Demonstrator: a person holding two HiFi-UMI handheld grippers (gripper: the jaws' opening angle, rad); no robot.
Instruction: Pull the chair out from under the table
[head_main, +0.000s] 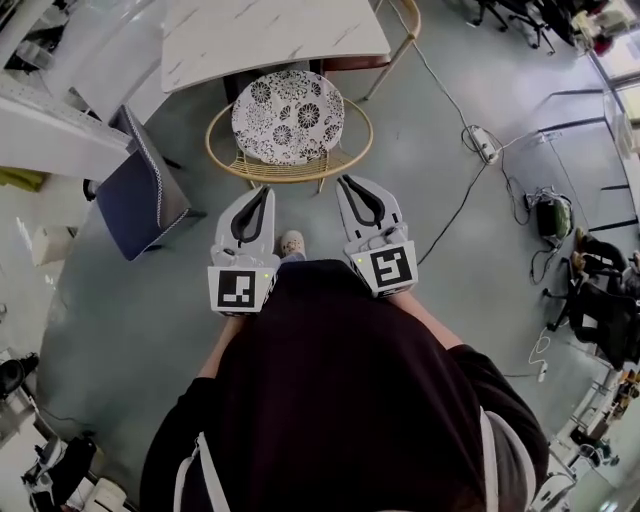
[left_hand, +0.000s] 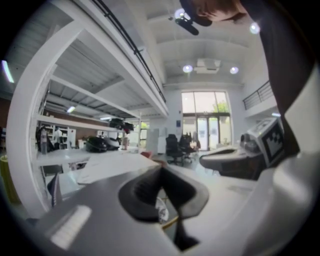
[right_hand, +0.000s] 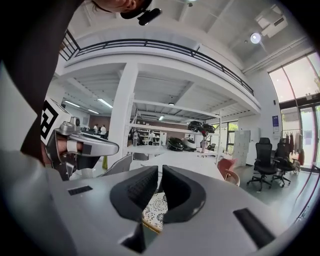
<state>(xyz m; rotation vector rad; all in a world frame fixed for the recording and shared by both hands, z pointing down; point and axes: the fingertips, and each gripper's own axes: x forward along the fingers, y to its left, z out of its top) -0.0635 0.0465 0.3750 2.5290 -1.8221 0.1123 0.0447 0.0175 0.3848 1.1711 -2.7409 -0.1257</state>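
Note:
A round chair (head_main: 290, 172) with a yellow wicker rim and a black-and-white flowered cushion (head_main: 288, 115) stands at the near edge of the white marble table (head_main: 270, 30), most of its seat out in the open. My left gripper (head_main: 263, 192) and right gripper (head_main: 349, 182) are side by side just short of the chair's near rim, apart from it. Both are shut with nothing between the jaws. In the left gripper view the shut jaws of the left gripper (left_hand: 161, 172) hide most of the cushion (left_hand: 161, 211). The right gripper (right_hand: 160, 175) shows the cushion (right_hand: 154, 207) below its jaws.
A dark blue upholstered chair (head_main: 140, 190) stands on the floor at the left. A power strip (head_main: 482, 145) with cables lies on the right. My shoe (head_main: 291, 243) is between the grippers. Black office chairs (right_hand: 264, 160) stand far off.

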